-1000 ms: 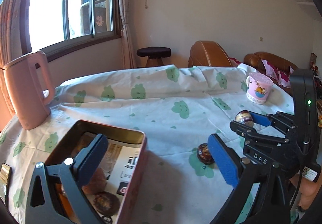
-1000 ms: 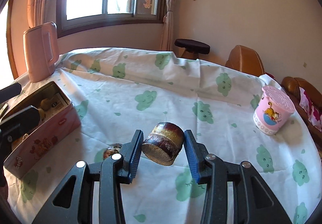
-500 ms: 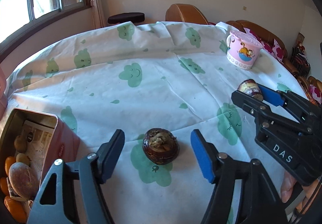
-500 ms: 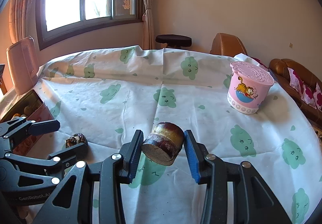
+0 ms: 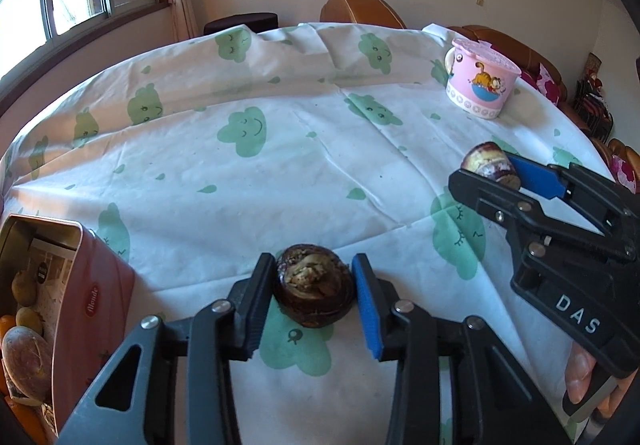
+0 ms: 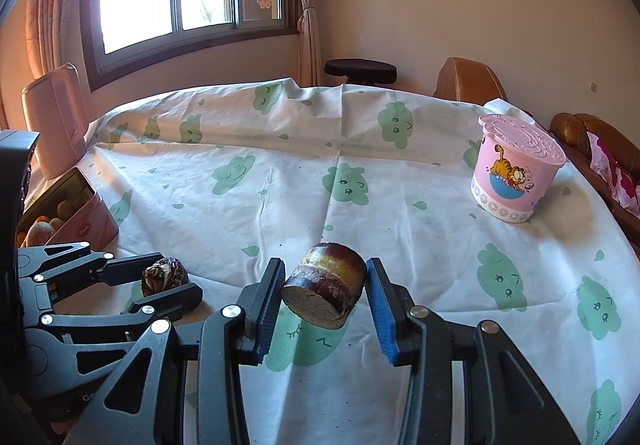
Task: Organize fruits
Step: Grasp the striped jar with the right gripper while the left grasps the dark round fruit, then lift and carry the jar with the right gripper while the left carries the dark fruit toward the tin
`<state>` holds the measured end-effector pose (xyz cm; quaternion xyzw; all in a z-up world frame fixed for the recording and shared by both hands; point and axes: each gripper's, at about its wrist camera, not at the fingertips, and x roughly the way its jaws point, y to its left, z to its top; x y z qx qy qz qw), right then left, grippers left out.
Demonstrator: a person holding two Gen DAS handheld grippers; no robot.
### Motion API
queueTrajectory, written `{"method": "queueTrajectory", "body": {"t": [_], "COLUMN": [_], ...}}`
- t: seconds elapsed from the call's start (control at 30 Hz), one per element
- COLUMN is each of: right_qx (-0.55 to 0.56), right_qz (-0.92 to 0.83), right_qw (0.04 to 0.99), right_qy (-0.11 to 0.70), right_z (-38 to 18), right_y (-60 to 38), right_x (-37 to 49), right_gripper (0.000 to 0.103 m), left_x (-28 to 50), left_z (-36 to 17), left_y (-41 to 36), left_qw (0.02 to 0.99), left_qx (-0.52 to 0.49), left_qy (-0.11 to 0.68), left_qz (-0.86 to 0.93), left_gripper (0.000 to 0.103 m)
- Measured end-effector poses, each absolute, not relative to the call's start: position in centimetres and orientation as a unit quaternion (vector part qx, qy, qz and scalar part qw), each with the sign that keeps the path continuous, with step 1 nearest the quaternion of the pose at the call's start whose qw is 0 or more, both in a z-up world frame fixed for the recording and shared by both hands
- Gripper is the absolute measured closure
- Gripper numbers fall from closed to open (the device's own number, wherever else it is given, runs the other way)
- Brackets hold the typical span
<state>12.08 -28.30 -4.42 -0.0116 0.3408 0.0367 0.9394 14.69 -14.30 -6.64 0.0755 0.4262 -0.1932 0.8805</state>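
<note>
A dark brown round fruit (image 5: pixel 314 291) lies on the tablecloth, and my left gripper (image 5: pixel 314 299) is closed around it with both pads touching its sides. It also shows in the right wrist view (image 6: pixel 165 277) between the left fingers. My right gripper (image 6: pixel 325 299) is shut on a cut dark-red fruit piece (image 6: pixel 325 295) and holds it above the cloth; the piece shows in the left wrist view (image 5: pixel 489 165) too. A pink tin box (image 5: pixel 94 309) holding several fruits stands at the left.
A pink cartoon tub (image 6: pixel 516 175) with a lid stands at the right back of the table. A pink jug (image 6: pixel 54 121) stands at the far left behind the tin (image 6: pixel 90 221). The white cloth with green clouds (image 5: pixel 280 165) covers the round table; chairs stand behind.
My left gripper swung from over the tin to the dark round fruit and closed its jaws onto it. The right gripper kept hold of the cut piece, turning slightly right.
</note>
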Motion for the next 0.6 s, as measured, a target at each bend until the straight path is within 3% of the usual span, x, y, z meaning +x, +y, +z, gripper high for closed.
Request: {"method": "queueTrajectory", "body": {"t": [0.6], "right_qx": [-0.027], "right_qz": [0.033], "right_qw": [0.947], "right_qy": [0.317], "right_z": [-3.9], "right_y": [-27.8], "right_x": [11.2], "right_gripper": [0.059], "left_x": [13.1], "left_z": [-5.1], "left_y": [-14.3], "left_qw": [0.909], "left_qx": [0.095], "left_qy": [0.369], "left_qz": [-0.17], "left_gripper": [0.062]}}
